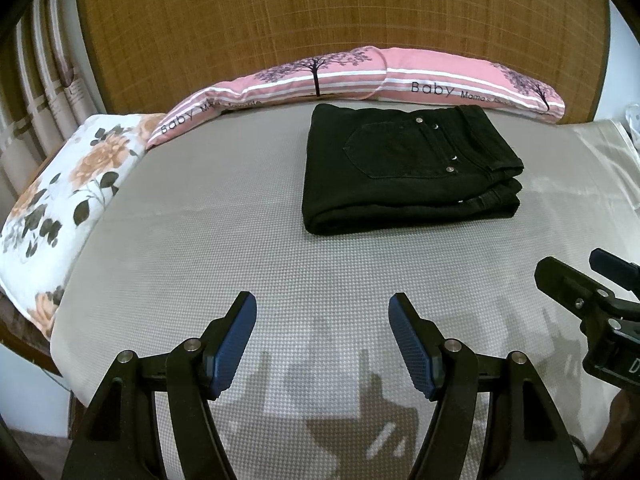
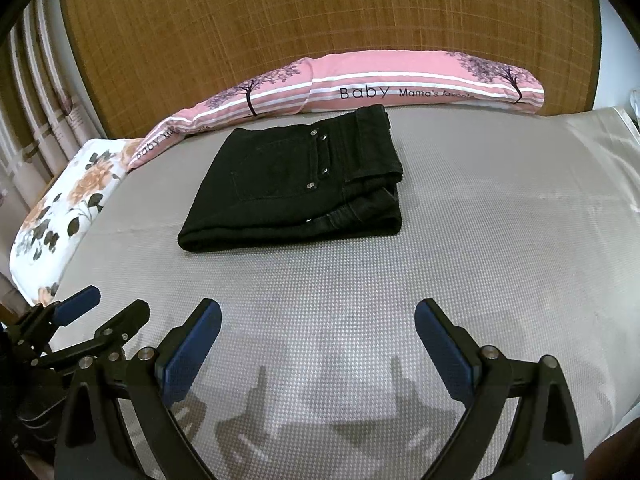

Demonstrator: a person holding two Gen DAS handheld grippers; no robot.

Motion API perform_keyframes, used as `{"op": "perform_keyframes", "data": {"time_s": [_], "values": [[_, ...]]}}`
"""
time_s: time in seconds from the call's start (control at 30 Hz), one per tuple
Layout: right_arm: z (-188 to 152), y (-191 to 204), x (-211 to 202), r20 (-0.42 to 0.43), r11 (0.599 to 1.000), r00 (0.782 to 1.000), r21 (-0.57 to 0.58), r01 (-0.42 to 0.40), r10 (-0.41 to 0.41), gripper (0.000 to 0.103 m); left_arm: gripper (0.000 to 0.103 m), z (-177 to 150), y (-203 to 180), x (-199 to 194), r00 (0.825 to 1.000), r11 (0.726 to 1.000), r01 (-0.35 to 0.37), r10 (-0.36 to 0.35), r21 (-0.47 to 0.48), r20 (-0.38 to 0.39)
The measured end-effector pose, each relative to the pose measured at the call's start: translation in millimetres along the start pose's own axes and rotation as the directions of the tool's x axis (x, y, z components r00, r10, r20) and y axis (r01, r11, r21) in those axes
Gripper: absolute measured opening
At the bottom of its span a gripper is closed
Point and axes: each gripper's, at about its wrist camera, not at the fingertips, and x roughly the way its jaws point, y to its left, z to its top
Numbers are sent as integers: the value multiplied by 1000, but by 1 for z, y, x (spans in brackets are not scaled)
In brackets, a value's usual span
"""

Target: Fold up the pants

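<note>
Black pants (image 1: 404, 172) lie folded into a compact stack on the grey mat (image 1: 224, 248), back pocket up, waistband to the right. They also show in the right wrist view (image 2: 296, 188). My left gripper (image 1: 322, 320) is open and empty, held above the mat well short of the pants. My right gripper (image 2: 318, 328) is open and empty, also short of the pants. The right gripper shows at the right edge of the left wrist view (image 1: 576, 280); the left gripper shows at the lower left of the right wrist view (image 2: 108, 304).
A long pink pillow (image 1: 360, 76) lies along the far edge behind the pants. A floral pillow (image 1: 68, 196) lies at the left edge. A woven bamboo board (image 1: 320, 20) stands behind. Curtains (image 1: 36, 80) hang at the far left.
</note>
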Motion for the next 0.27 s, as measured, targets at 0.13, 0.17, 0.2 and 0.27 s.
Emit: {"op": "perform_keyframes", "data": {"time_s": [0.13, 0.17, 0.2, 0.27], "values": [[-3, -1, -1, -3, 1000, 1000, 9, 1, -1, 96, 69, 0, -1, 1, 1000, 1000, 1, -1, 6, -3], [-3, -1, -1, -5, 1000, 1000, 9, 1, -1, 96, 69, 0, -1, 2, 1000, 1000, -2, 2, 6, -5], [-4, -2, -1, -5, 1000, 1000, 11, 0, 0, 96, 69, 0, -1, 2, 1000, 1000, -5, 5, 7, -6], [-4, -2, -1, -3, 1000, 1000, 13, 4, -4, 96, 69, 0, -1, 3, 1000, 1000, 0, 0, 2, -13]]}}
